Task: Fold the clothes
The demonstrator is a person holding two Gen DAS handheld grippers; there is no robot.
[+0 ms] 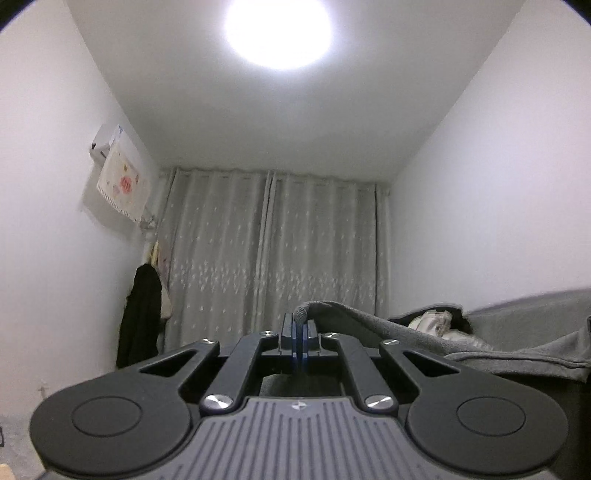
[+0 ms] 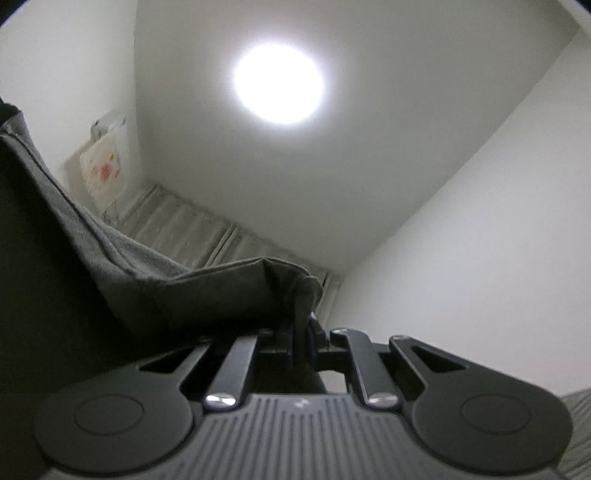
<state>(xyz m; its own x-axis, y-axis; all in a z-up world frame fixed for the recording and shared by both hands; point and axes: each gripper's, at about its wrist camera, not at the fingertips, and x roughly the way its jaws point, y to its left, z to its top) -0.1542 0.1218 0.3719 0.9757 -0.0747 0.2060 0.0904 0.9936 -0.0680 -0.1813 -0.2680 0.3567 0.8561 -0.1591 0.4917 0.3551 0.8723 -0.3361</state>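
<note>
The grey garment (image 1: 424,332) is hanging in mid-air, stretched between both grippers, soft fleecy knit with a stitched hem. The left gripper (image 1: 300,325) is pinching one bunched corner tight; the right gripper (image 2: 301,332) is clamping another edge. No fold is showing yet; I'd say it's early, everything remaining. Pale curtains (image 1: 273,251) are hanging behind.

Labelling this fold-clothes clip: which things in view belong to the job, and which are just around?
Job:
- soft grey fabric garment
- left gripper, shut on it
- right gripper, shut on it

Just around:
- hanging black coat
- pale patterned curtains
- patterned white cloth
- round ceiling light
</note>
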